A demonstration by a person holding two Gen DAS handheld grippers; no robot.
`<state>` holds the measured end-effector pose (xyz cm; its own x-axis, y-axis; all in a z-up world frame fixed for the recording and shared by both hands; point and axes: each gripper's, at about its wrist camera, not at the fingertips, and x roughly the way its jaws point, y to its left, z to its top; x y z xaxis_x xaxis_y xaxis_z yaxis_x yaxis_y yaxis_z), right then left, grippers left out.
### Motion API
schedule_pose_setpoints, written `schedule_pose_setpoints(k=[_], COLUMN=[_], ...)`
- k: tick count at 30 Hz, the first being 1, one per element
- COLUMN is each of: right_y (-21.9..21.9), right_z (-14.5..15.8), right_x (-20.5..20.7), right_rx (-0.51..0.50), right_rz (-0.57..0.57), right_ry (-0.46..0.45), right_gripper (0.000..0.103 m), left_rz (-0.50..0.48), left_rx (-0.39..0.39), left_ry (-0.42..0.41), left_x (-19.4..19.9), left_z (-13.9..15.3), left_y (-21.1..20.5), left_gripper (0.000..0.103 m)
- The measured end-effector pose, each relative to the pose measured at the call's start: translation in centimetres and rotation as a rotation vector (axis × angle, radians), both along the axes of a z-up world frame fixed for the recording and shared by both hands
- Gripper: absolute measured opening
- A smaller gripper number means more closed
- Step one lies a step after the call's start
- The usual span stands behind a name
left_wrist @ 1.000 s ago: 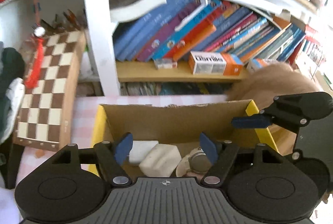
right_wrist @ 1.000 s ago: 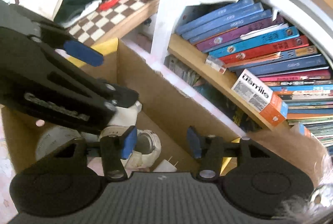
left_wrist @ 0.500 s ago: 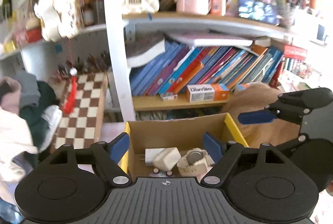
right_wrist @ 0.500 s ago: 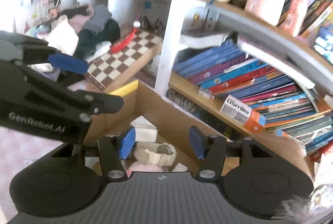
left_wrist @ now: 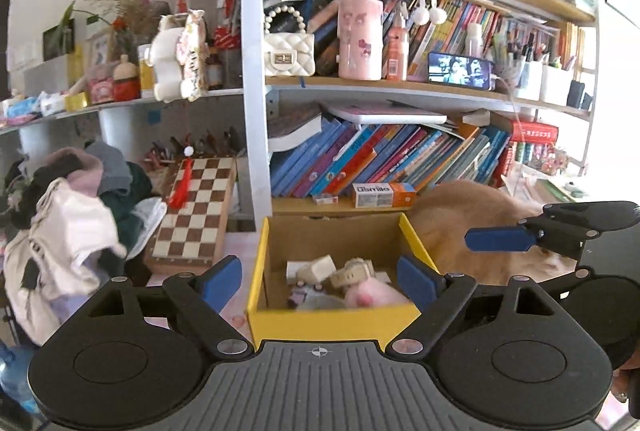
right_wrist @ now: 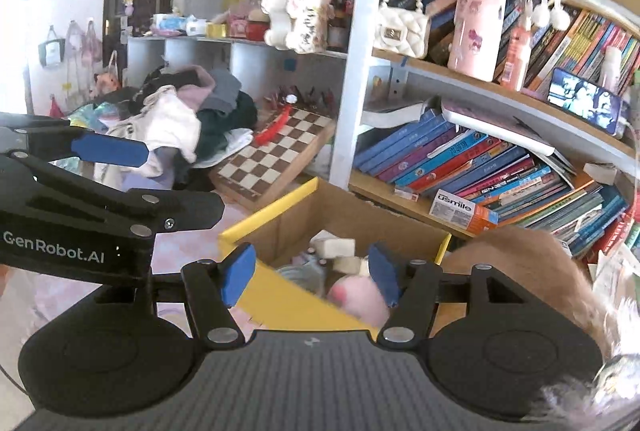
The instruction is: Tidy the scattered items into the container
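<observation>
Both of your grippers are held back from the yellow-edged cardboard box [left_wrist: 332, 323], looking down into it from just in front. Your left gripper [left_wrist: 320, 277] has its blue pads spread wide with nothing between them; the spread is about as wide as the box, which sits framed between the fingers. Your right gripper [right_wrist: 312, 273] is likewise spread apart and carrying nothing — its pads sit over the near yellow rim of the box [right_wrist: 280, 295]. Inside the box you can see the gathered items: a white charger block [left_wrist: 318, 267], a beige wristwatch [left_wrist: 354, 273] beside it, and a pink plush piece [left_wrist: 374, 297] against the near right corner; a greyish object lies at the bottom, too blurred to name. From the right wrist view the same white block [right_wrist: 332, 247] and pink plush [right_wrist: 356, 295] show in the box. Behind the box stands a white bookshelf [left_wrist: 252, 71] with leaning books — a chessboard [left_wrist: 196, 215] rests to its left, next to a heap of clothes [left_wrist: 72, 223].
</observation>
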<state>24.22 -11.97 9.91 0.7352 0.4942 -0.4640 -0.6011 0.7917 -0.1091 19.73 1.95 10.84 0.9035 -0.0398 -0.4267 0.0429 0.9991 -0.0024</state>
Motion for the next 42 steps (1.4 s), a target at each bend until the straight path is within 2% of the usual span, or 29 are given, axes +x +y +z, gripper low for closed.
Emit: schedule_pose_setpoints(k=[5, 12, 16, 19, 25, 30, 32, 34, 38, 42], right_y=[-0.4, -1.1, -1.9, -2.5, -3.1, -3.9, -4.1, -4.5, -4.8, -4.4], right_z=[-0.5, -2.1, -3.0, -3.8, -5.9, -7.8, -8.7, -9.6, -10.6, -10.7], right_x=[-5.3, -11.1, -13.5, -15.3, -16.9, -18.0, -18.3, -18.6, -19.0, -19.5], right_rx=[0.003, -0.001, 0.002, -0.007, -0.028, -0.020, -0.014, -0.008, -0.005, -0.025], right_rz=[-0.020, -0.066, -0.114, -0.148, -0.206, -0.269, -0.304, -0.331, -0.341, -0.322], right_ry=[-0.016, -0.029, -0.024, -0.014, 0.032, 0.051, 0.065, 0.088, 0.138, 0.138], right_gripper=[0.065, 0.065, 0.067, 0.073, 0.078, 0.087, 0.090, 0.090, 0.092, 0.097], left_rz=[0.003, 0.023, 0.027, 0.025, 0.030, 0.082, 0.082, 0.084, 0.095, 0.119], left_rx=[-0.039, -0.042, 0.006, 0.047, -0.015, -0.014, 0.012, 0.033, 0.023, 0.007], left_ry=[-0.004, -0.002, -0.009, 0.009, 0.087, 0.131, 0.148, 0.158, 0.164, 0.169], left_x=[-4.7, -9.5, -11.8, -13.0, -14.0, -15.1, -15.4, -15.7, -16.2, -16.4], left_z=[-0.9, -2.3, -3.3, -4.3, -6.5, -8.8, -9.4, -9.8, -10.2, -10.3], left_y=[0.5, 1.3, 1.2, 0.7, -0.3, -1.1, -1.4, -1.5, -1.5, -1.6], left_gripper=[0.090, 0.090, 0.091, 0.091, 0.091, 0.091, 0.091, 0.091, 0.092, 0.100])
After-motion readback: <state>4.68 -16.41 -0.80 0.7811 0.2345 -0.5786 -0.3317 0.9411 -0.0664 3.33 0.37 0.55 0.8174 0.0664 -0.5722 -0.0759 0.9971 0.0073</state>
